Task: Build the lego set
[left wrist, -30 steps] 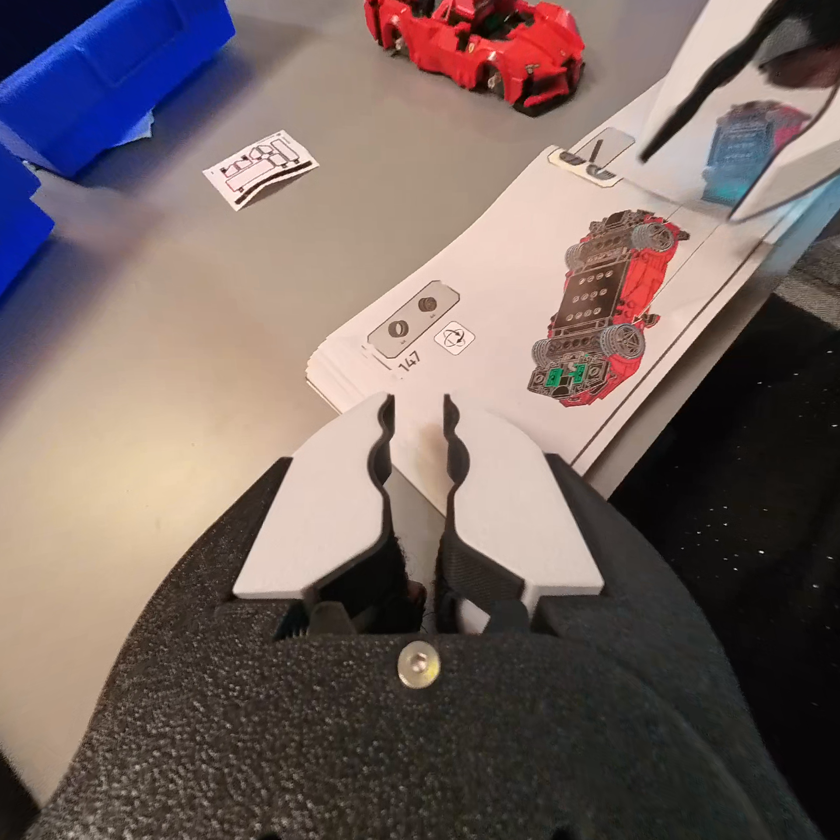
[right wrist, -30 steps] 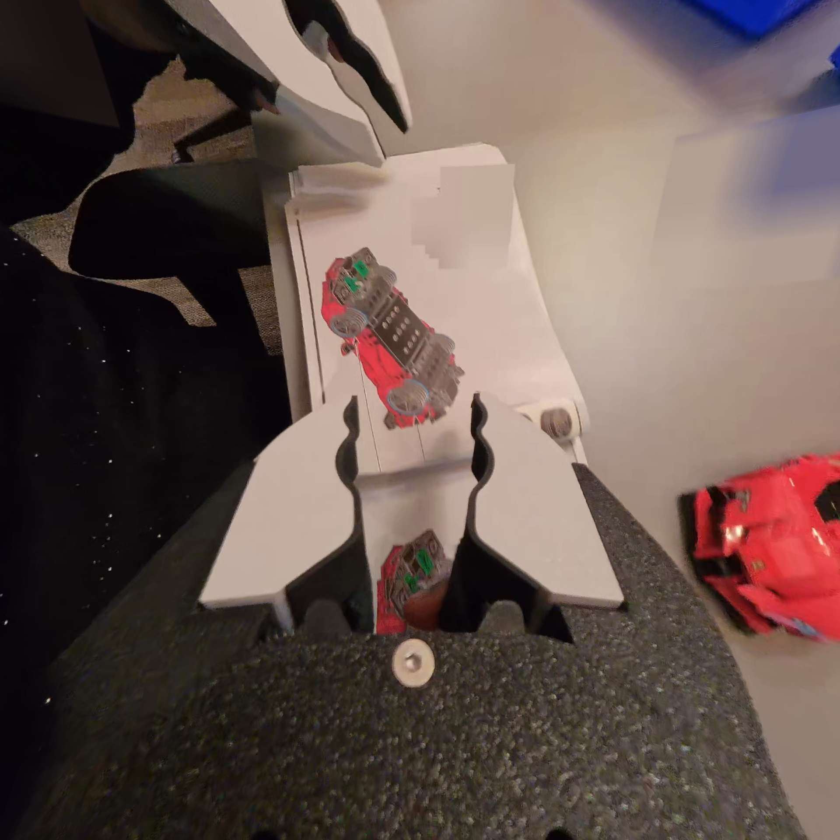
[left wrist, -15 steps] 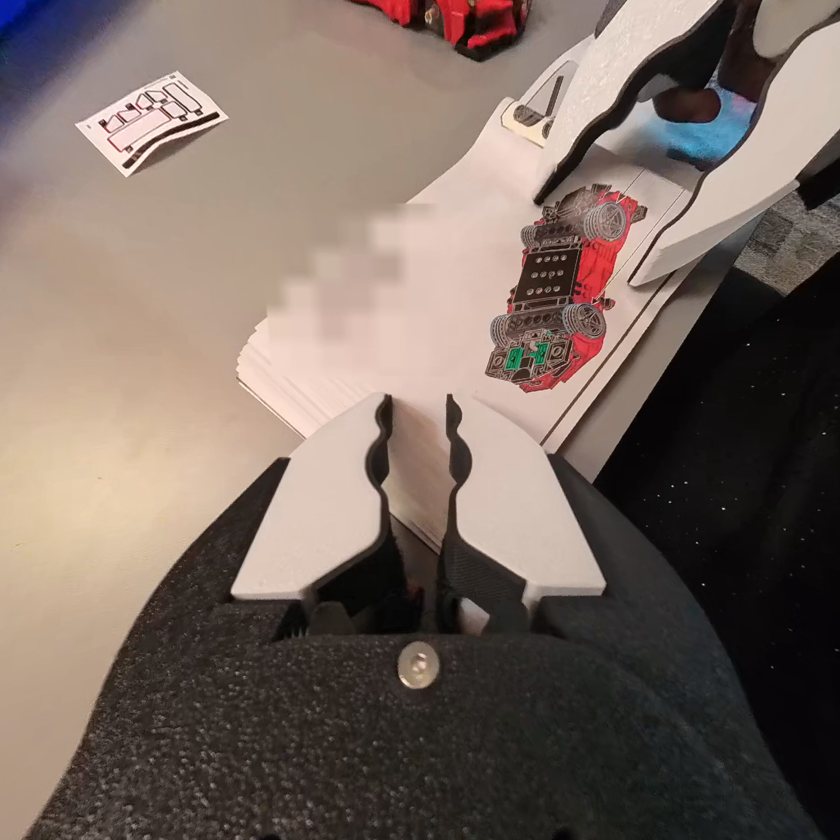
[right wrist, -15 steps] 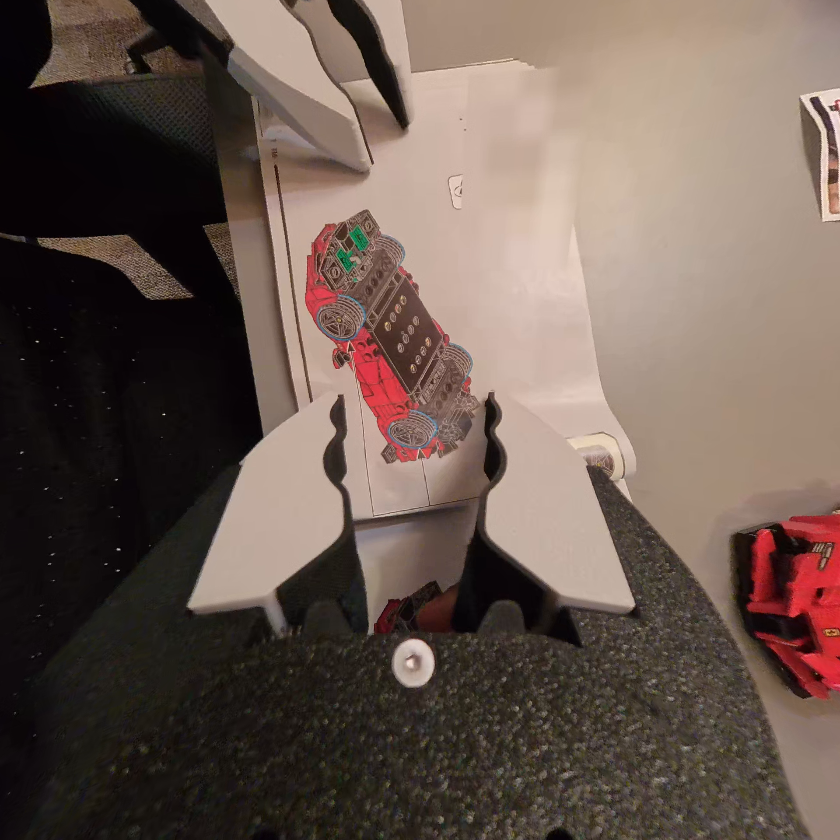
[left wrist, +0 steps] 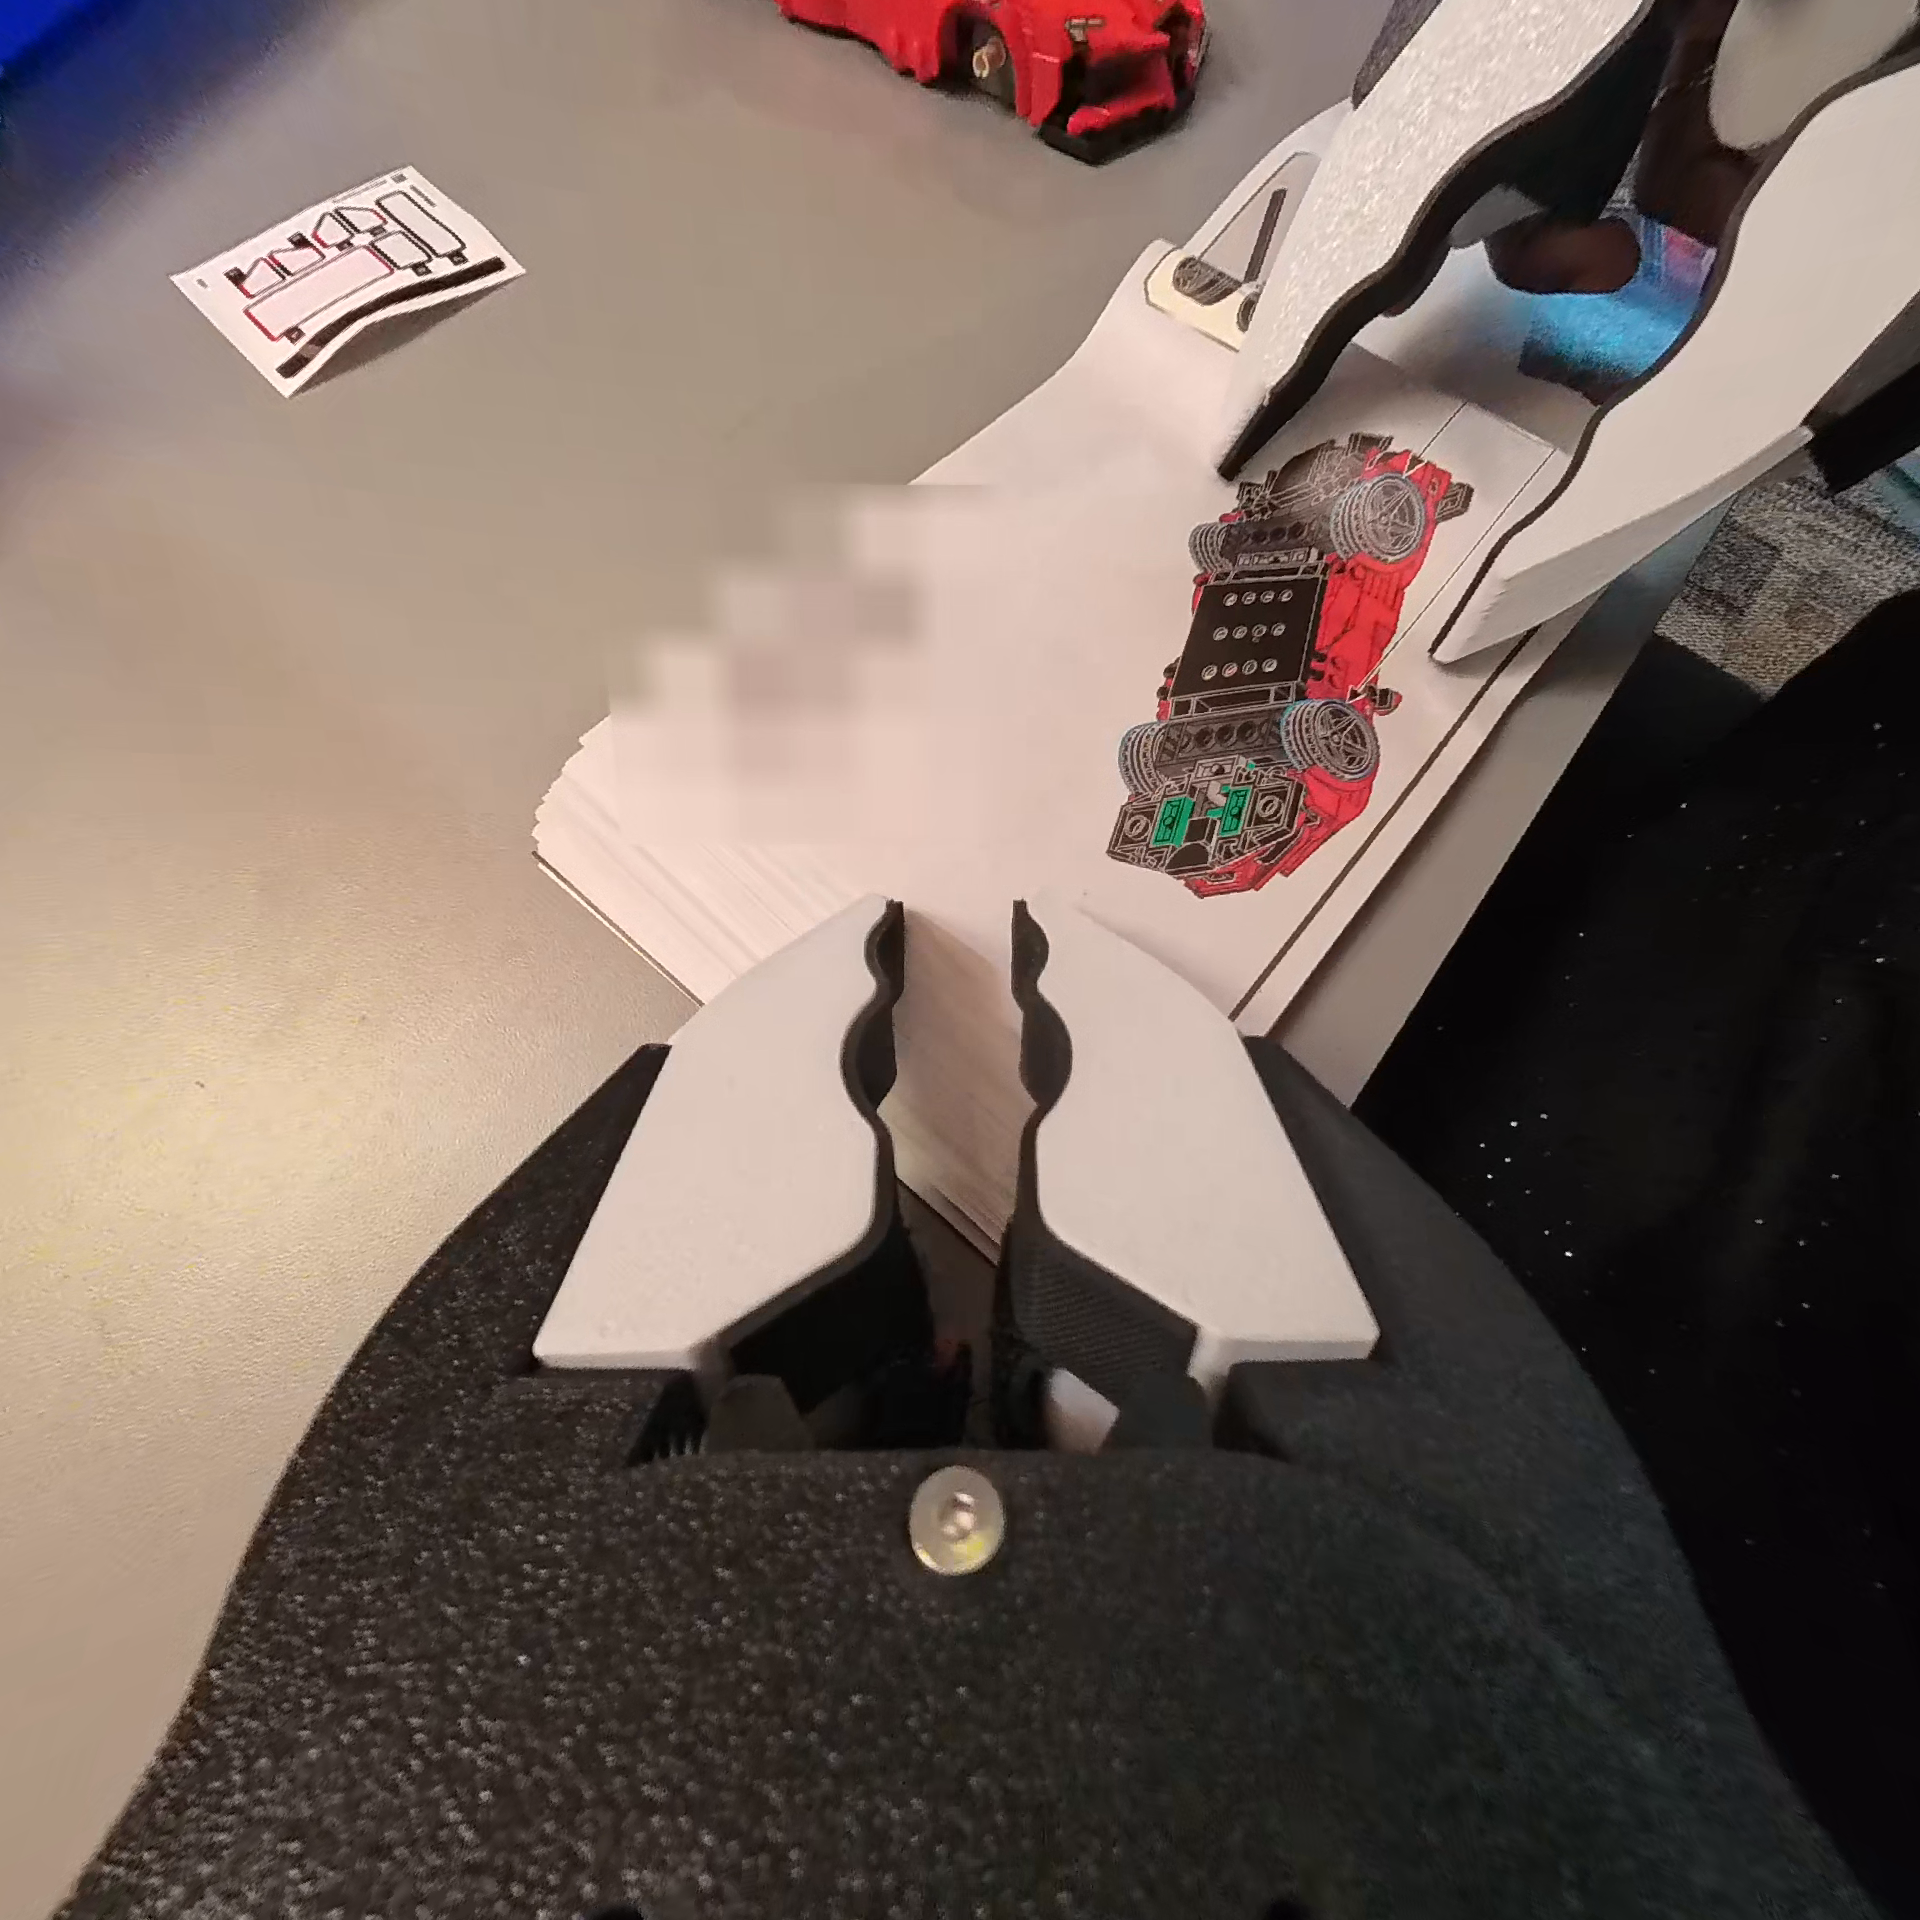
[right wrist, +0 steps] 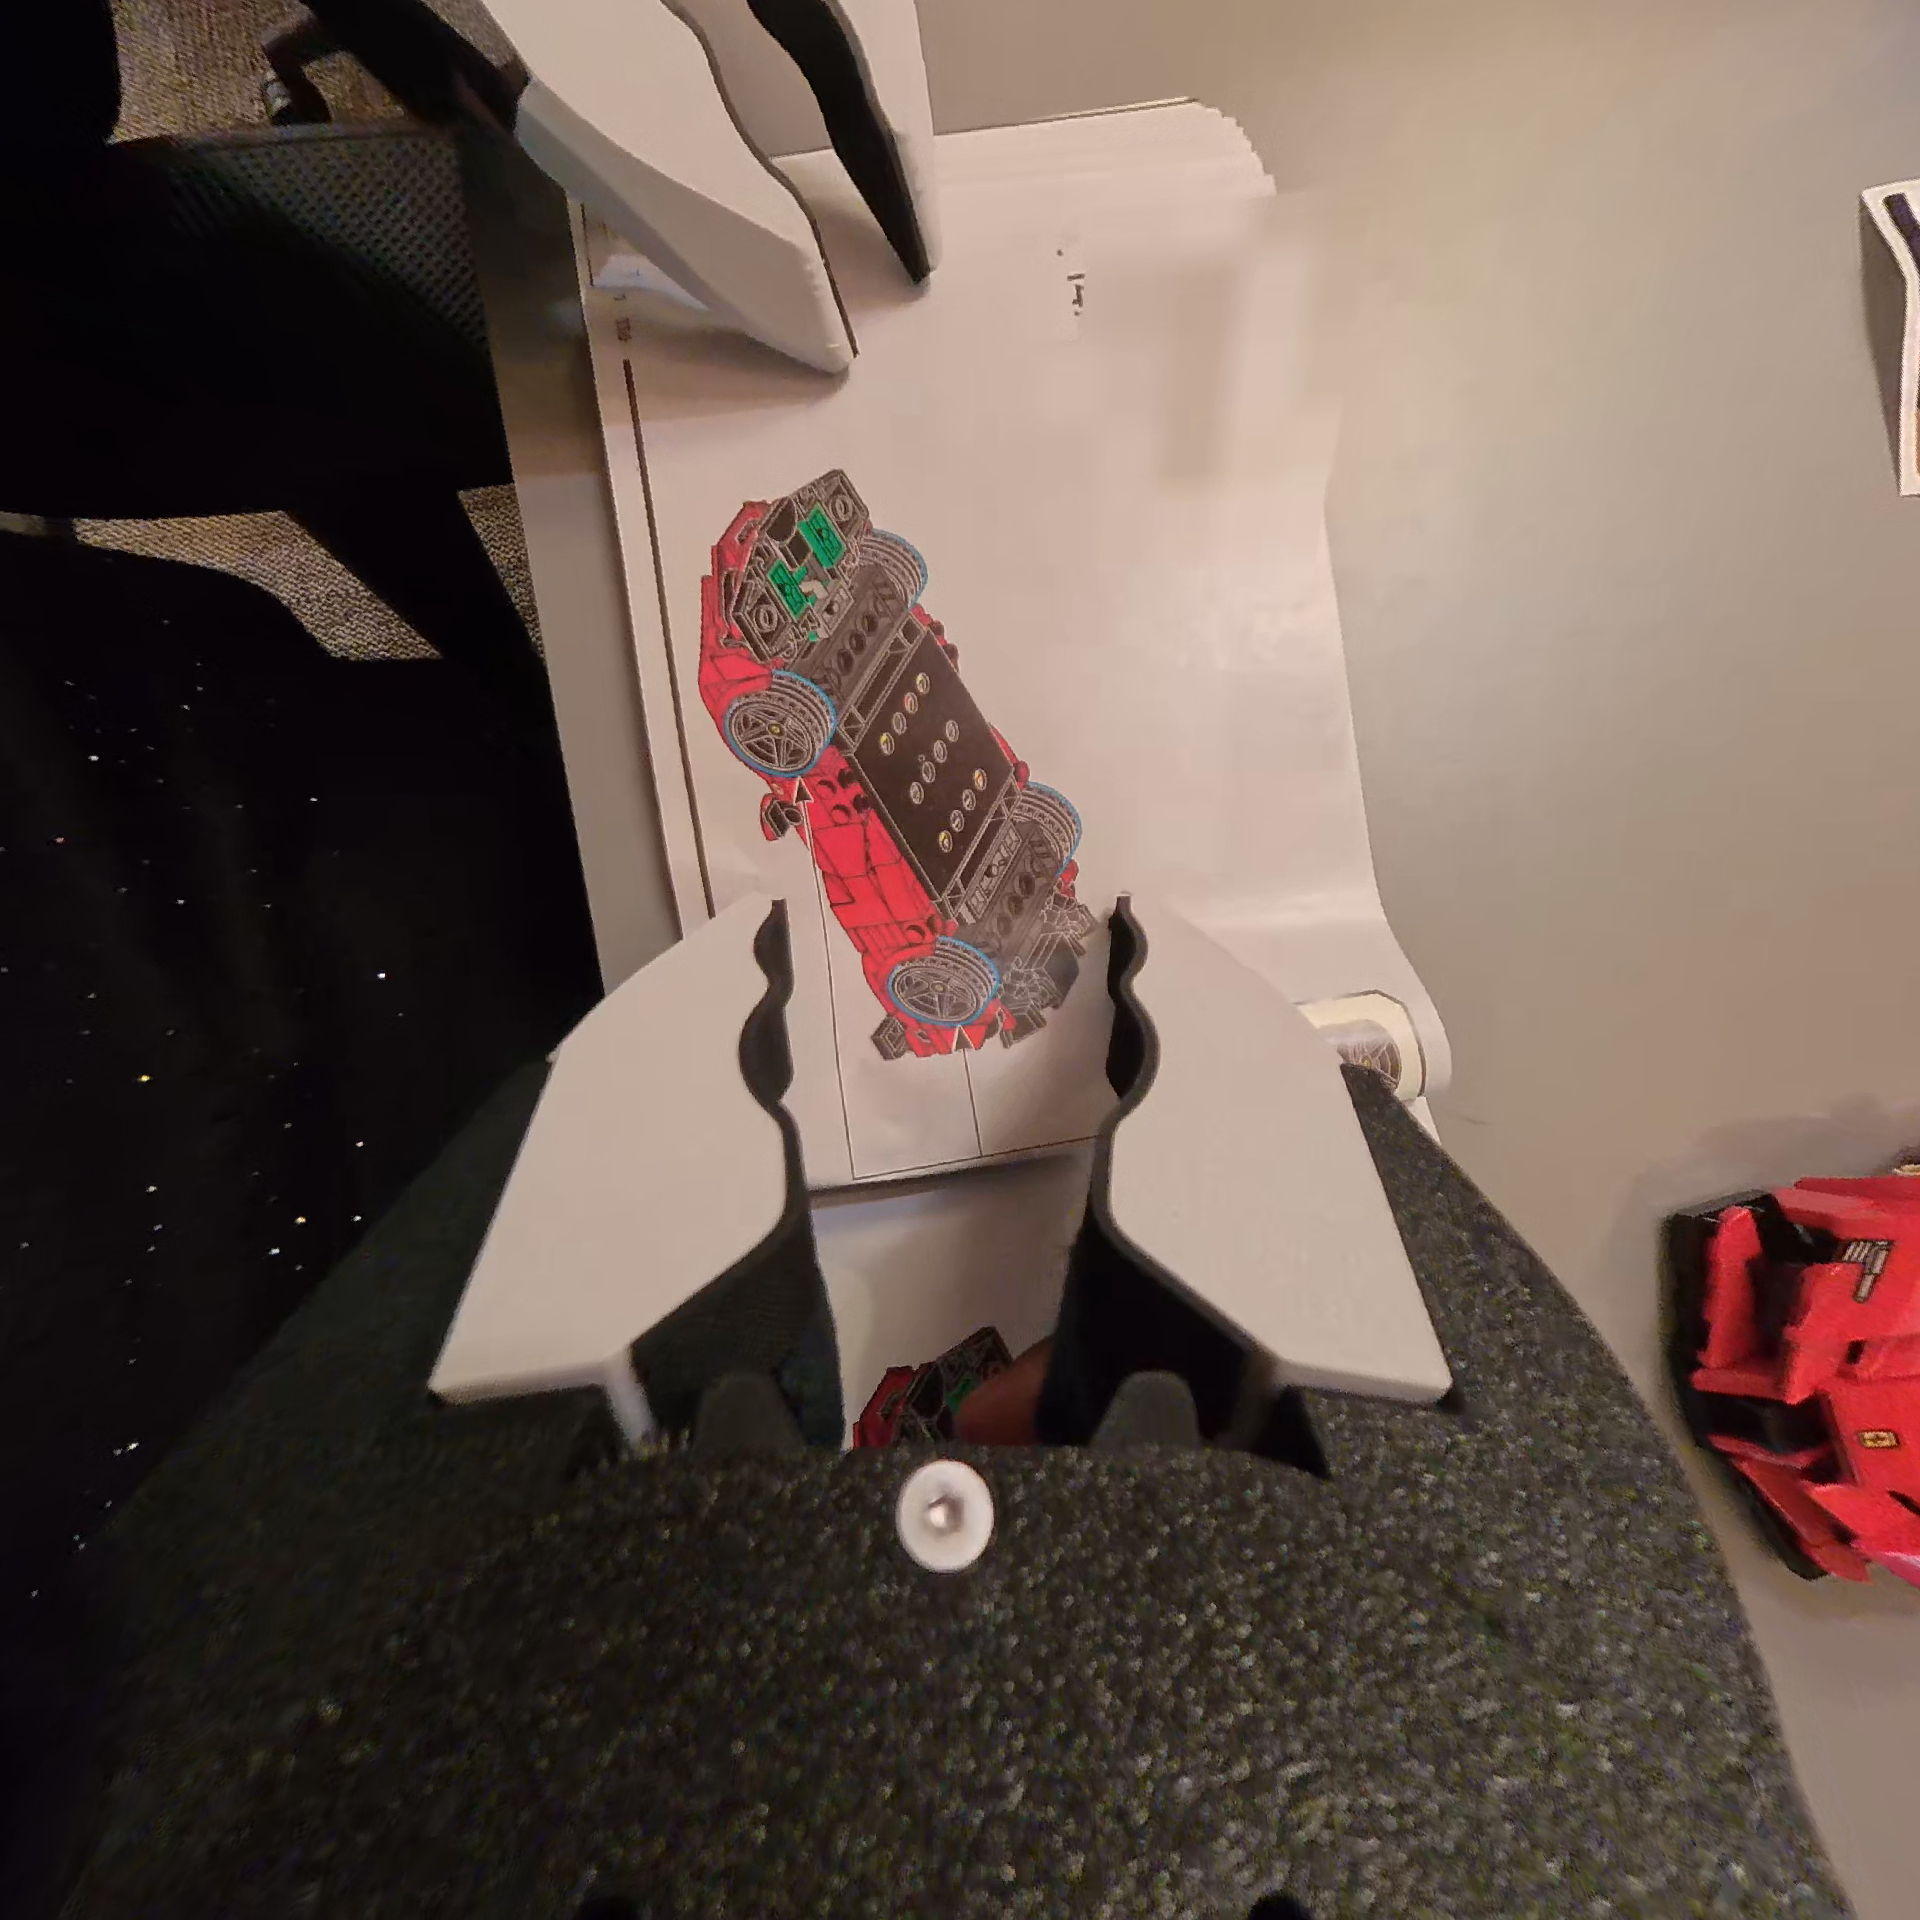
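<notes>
Grey tabletop [left wrist: 312, 831] fills the scene, smooth and matte, and off its near edge there is dark speckled fabric and a strip of patterned carpet. Lying open at that edge is the instruction booklet [left wrist: 987, 644], its page showing a drawing of a red car seen from below; part of the page is blurred over. The left gripper [left wrist: 956, 920] hangs low over the booklet's near corner, jaws parted only a narrow slot with nothing between them, just the fanned page edges showing through the gap. Across the page the right gripper [right wrist: 945, 914] stands wide open above the far end of the booklet, holding nothing, the printed car's wheel framed between its tips. In the left wrist view that same right gripper [left wrist: 1475, 520] looms at top right, fingers spread over the page.

The red lego car [left wrist: 997, 62] sits on the table beyond the booklet, cut off by the top edge; from the right wrist view it [right wrist: 1818, 1382] lies just beside the gripper body. A small sticker sheet [left wrist: 348, 275] lies flat, well apart to the left. A blue blur touches the top-left corner, too smeared to tell what it is.

Compared with half a second ago, the left wrist view has swung so more of the red car shows, and the right gripper's spread looks unchanged.
</notes>
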Action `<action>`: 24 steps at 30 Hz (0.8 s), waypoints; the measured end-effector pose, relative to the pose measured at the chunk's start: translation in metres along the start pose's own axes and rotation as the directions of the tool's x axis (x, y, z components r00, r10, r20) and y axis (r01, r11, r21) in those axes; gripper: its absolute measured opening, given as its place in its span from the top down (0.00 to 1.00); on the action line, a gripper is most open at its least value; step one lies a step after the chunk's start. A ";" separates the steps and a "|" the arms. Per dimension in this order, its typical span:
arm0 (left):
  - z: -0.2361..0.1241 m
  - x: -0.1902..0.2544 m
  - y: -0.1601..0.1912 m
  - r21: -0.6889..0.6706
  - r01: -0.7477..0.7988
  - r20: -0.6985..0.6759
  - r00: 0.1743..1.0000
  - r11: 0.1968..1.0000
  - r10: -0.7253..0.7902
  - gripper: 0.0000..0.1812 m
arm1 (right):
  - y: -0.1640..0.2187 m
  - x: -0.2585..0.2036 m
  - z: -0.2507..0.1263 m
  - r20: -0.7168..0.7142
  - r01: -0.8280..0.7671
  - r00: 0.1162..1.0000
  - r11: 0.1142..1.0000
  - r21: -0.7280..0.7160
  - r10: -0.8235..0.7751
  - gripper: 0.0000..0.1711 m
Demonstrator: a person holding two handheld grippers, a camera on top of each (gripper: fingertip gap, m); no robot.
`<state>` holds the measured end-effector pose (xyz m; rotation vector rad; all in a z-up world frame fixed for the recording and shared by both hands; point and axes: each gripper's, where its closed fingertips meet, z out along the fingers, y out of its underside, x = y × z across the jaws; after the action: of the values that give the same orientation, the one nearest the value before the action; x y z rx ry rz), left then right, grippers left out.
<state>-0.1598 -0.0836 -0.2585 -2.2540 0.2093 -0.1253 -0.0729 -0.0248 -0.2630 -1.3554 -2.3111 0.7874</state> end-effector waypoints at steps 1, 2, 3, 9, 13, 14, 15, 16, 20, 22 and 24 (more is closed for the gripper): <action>0.000 0.000 0.000 0.001 0.001 0.001 1.000 1.000 -0.001 0.89 | 0.000 0.000 0.000 0.000 -0.001 1.000 1.000 -0.001 0.001 0.65; 0.000 0.000 0.000 0.001 0.000 0.002 1.000 1.000 0.000 0.89 | 0.000 0.000 0.000 0.000 -0.001 1.000 1.000 -0.001 0.001 0.65; 0.000 0.000 0.000 0.001 -0.002 0.003 1.000 1.000 0.002 0.89 | 0.000 0.000 0.000 0.000 -0.001 1.000 1.000 0.000 0.001 0.65; 0.000 0.000 0.000 0.003 -0.002 0.006 1.000 1.000 0.002 0.89 | 0.000 0.000 0.000 -0.004 -0.007 1.000 1.000 0.004 0.007 0.65; 0.000 -0.001 0.000 0.003 0.009 0.003 1.000 1.000 -0.009 0.90 | -0.001 0.000 0.000 -0.014 0.000 1.000 1.000 0.021 0.000 0.66; 0.000 -0.001 0.000 0.003 0.011 0.002 1.000 1.000 -0.011 0.90 | -0.002 0.000 -0.001 -0.019 0.006 1.000 0.999 0.032 -0.005 0.66; 0.000 -0.001 0.000 0.003 0.013 0.001 1.000 1.000 -0.013 0.90 | -0.003 0.001 -0.002 -0.026 0.013 1.000 0.999 0.049 -0.012 0.66; 0.000 -0.001 0.000 0.003 0.015 -0.001 1.000 1.000 -0.015 0.90 | -0.006 0.001 -0.006 -0.031 0.010 0.999 0.997 0.077 -0.008 0.62; -0.001 0.001 0.000 0.004 0.032 -0.028 0.999 0.999 -0.032 0.88 | -0.009 0.016 -0.035 -0.095 -0.039 0.994 0.984 0.172 0.056 0.61; -0.003 0.003 -0.002 0.008 0.044 -0.063 0.997 0.999 -0.044 0.85 | -0.003 0.030 -0.056 -0.153 -0.046 0.985 0.983 0.178 0.074 0.62; -0.008 0.002 -0.010 0.045 0.072 -0.088 0.994 0.996 -0.068 0.85 | 0.002 0.050 -0.081 -0.222 -0.045 0.971 0.981 0.187 0.087 0.76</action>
<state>-0.1581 -0.0834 -0.2457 -2.2104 0.1714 -0.2629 -0.0510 0.0429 -0.2001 -1.3699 -1.9773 0.7938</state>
